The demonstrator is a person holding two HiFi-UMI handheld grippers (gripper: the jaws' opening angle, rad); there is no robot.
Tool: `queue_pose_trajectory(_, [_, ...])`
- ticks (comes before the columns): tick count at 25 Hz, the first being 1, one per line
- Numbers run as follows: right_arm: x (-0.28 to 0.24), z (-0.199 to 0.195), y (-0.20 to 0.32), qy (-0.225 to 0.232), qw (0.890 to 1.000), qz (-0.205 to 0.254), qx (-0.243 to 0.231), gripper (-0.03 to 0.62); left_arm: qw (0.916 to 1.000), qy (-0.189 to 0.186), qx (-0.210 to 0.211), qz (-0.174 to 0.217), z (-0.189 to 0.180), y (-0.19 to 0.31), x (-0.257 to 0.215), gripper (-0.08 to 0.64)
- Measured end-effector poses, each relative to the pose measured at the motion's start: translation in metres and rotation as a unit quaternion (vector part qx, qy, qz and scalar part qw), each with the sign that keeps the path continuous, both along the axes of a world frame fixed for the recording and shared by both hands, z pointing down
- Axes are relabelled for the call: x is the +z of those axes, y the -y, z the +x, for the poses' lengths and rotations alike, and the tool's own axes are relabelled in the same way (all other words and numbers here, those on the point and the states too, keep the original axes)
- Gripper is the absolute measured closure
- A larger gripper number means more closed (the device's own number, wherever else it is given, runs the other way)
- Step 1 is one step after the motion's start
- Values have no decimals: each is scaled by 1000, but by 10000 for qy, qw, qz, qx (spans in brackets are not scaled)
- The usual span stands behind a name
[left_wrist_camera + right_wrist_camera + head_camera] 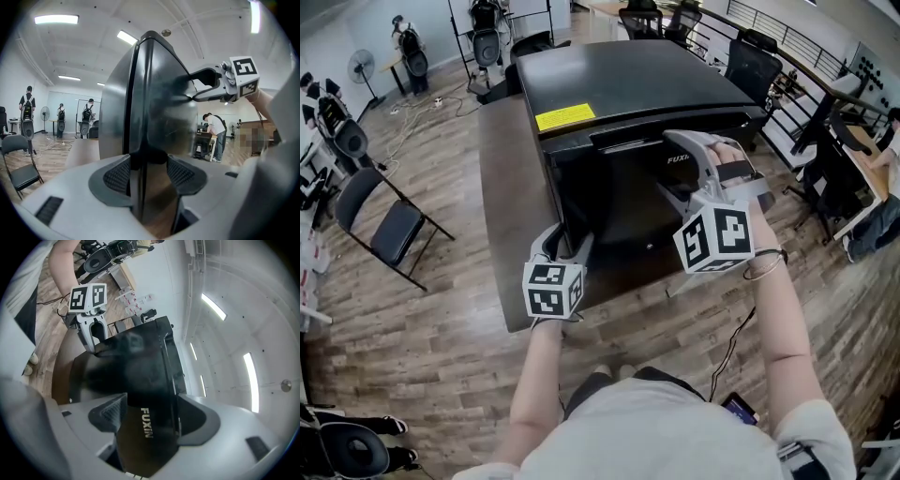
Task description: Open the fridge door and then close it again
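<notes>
A black mini fridge (619,84) with a yellow sticker stands on a brown table (502,187), its glossy door (623,206) facing me. My left gripper (565,246) sits at the door's lower left edge. In the left gripper view that edge (140,117) runs between the left gripper (149,171) jaws, with both pads against it. My right gripper (675,169) is at the door's top right, beside the FUXIN lettering. In the right gripper view the right gripper (147,420) holds the lettered top edge (146,420) between its jaws. Whether the door is ajar I cannot tell.
A folding chair (389,225) stands on the wooden floor at the left. Office chairs (750,61) and desks sit behind and to the right of the fridge. A phone (741,408) with a cable lies by my lap. Other people (215,133) stand in the room's background.
</notes>
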State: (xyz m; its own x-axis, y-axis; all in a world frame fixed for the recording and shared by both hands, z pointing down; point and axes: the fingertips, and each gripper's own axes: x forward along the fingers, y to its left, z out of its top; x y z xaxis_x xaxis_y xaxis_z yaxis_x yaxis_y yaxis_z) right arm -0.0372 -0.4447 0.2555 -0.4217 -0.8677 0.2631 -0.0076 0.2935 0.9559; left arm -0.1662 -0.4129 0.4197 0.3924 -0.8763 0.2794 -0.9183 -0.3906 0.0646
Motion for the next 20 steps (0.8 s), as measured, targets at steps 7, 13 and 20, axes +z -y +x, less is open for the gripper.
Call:
queue_pose_trajectory(7, [5, 7, -18, 22, 10000, -61, -44, 262, 9999, -8, 61, 80, 7, -30, 3, 341])
queue_pose_trajectory(13, [-3, 8, -25, 121, 9999, 101, 55, 262, 9994, 7, 335, -44, 7, -43, -3, 356])
queue_pose_trajectory(20, [11, 31, -45, 387, 9981, 342, 344, 264, 9953, -18, 949, -207, 29, -69, 12, 361])
